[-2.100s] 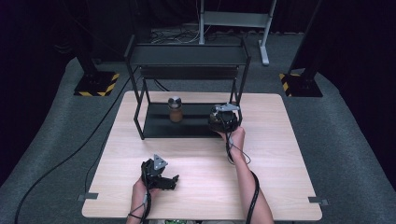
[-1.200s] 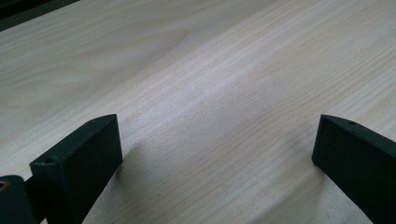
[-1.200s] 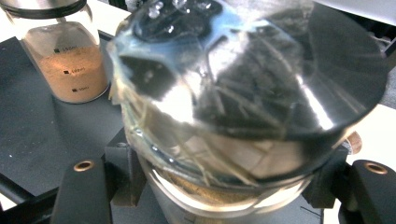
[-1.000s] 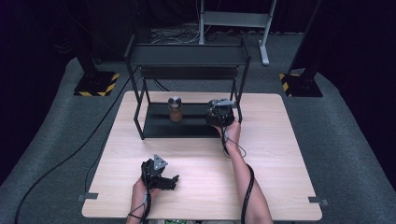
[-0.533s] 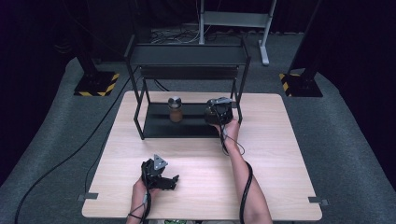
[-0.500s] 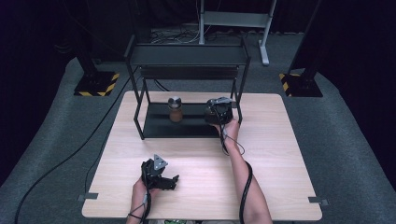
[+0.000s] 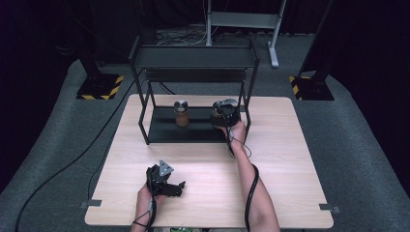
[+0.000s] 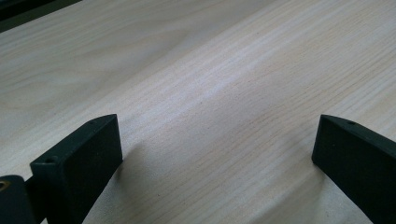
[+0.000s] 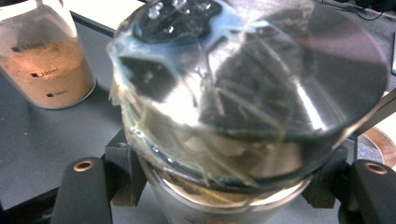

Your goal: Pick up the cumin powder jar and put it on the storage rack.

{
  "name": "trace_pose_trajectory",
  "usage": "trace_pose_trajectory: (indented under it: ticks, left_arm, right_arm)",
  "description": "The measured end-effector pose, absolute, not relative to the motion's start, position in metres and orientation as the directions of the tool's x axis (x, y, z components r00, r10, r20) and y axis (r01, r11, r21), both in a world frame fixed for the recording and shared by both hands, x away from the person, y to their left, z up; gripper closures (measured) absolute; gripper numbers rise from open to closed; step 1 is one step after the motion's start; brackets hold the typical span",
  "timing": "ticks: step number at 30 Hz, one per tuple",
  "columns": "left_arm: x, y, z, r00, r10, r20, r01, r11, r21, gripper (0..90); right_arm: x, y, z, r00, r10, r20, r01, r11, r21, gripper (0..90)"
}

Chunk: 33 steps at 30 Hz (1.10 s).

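The right gripper (image 7: 223,111) is clamped on a metal-lidded jar (image 9: 252,93) at the right end of the black rack's (image 7: 193,55) bottom shelf; the jar's lower body is cut off and its contents are hard to make out. A second jar (image 7: 182,113) of brown powder stands mid-shelf. The left gripper (image 7: 167,181), jaws wide and empty, rests near the wooden table's (image 7: 290,159) front edge. Grey carpet and dark curtains surround it.

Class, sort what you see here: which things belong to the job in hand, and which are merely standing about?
In the job: right gripper, shut on a metal-lidded jar; second jar of brown powder; black shelf rack.

Standing about: left gripper, open over the table; hazard-striped stand bases; floor cables.
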<state>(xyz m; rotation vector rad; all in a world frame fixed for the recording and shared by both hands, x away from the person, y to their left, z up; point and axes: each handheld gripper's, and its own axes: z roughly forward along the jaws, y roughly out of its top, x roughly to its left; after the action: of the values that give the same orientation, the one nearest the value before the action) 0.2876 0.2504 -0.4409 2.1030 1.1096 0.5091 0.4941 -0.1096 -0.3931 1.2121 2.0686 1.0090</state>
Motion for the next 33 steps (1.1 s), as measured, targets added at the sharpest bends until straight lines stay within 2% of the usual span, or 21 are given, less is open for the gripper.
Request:
trace_pose_trajectory:
  ticks: [33]
  left_arm:
    - [0.287, 0.250, -0.441, 0.556, 0.831, 0.022, 0.556, -0.392, 0.733, 1.1]
  right_arm:
    - [0.512, -0.107, -0.409, -0.414, 0.910, -0.008, 0.523, 0.245, 0.816, 29.8]
